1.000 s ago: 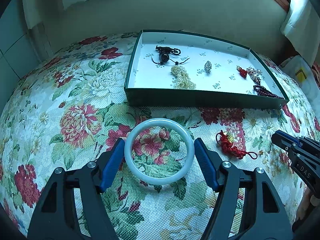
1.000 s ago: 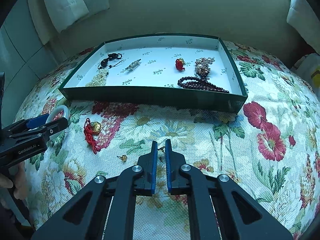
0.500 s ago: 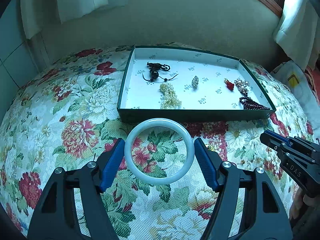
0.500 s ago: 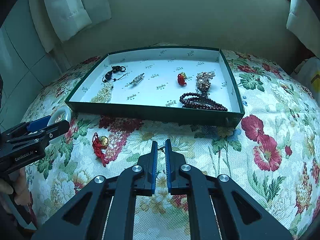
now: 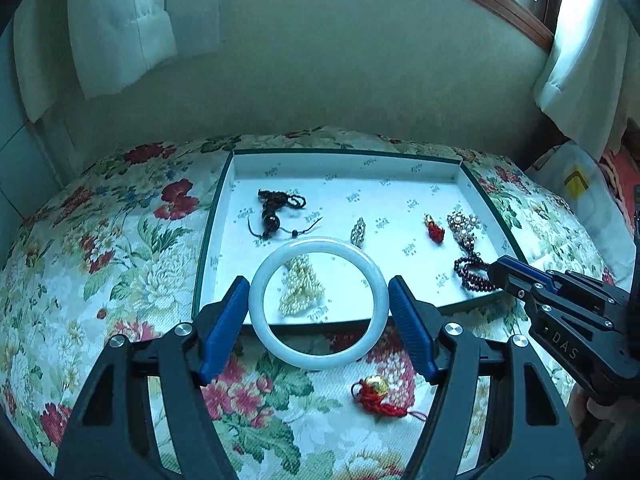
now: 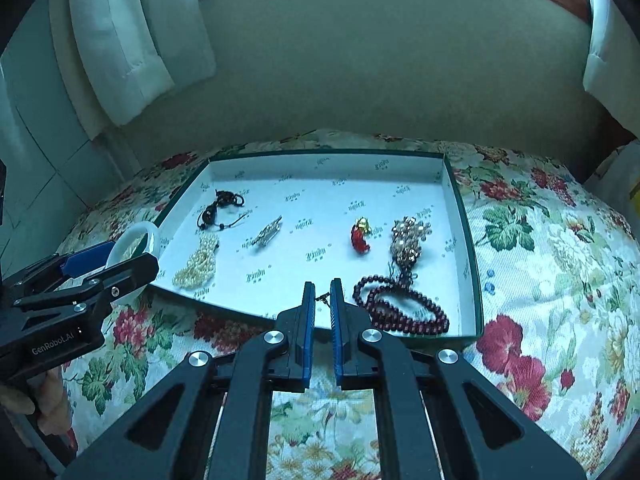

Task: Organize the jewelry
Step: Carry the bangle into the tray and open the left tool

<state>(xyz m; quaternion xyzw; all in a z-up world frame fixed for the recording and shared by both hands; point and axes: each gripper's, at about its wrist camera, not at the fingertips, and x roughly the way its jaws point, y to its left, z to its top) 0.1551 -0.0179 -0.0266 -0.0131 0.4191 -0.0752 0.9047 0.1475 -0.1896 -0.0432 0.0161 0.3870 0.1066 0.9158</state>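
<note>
While the left gripper [image 5: 319,312] clamps the white bangle [image 5: 319,303] between its 2 blue pads, the ring hangs over the near edge of the green tray [image 5: 216,236]. Beside it, the right gripper [image 6: 322,300] is clenched on a tiny dark piece [image 6: 322,298]. A floral bedspread [image 5: 100,248] lies under the tray, with white curtains [image 5: 120,20] behind.

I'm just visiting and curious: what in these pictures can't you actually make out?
- Right wrist view: the tiny dark piece pinched in the right hand-held gripper is too small to identify.
- Left wrist view: the pearl strand is partly crossed by the white bangle in the left hand-held gripper.
- Right wrist view: the person's hand is cut off by the edge.
</note>
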